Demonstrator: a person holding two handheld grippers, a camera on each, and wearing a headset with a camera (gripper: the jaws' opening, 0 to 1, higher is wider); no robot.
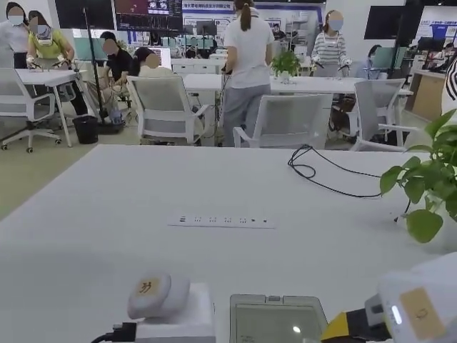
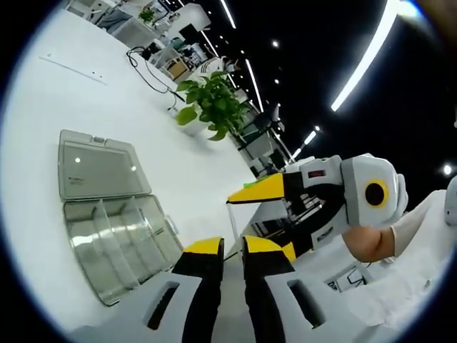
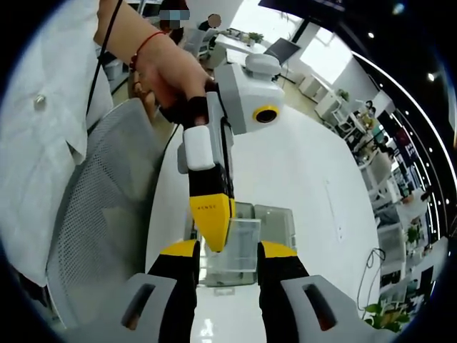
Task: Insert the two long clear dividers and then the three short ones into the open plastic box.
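A short clear divider (image 3: 243, 250) hangs in the air over the open plastic box (image 3: 271, 214). My left gripper (image 2: 232, 246) is shut on it, its yellow jaws pinching the flat faces. My right gripper (image 3: 228, 250) spans the divider's width, with both side edges against its fingers. In the left gripper view the right gripper (image 2: 275, 221) comes in from the right over the divider (image 2: 250, 221). The box lies open on the white table, lid (image 2: 100, 168) flat and base (image 2: 118, 243) showing clear ribs inside. The head view catches the box lid (image 1: 278, 321) at the bottom edge.
A flat power strip (image 1: 221, 221) lies mid-table, and a black cable (image 1: 321, 175) loops behind it. A potted plant (image 1: 428, 179) stands at the table's right edge. A grey mesh chair (image 3: 107, 214) is close by the person. Other people and desks are far behind.
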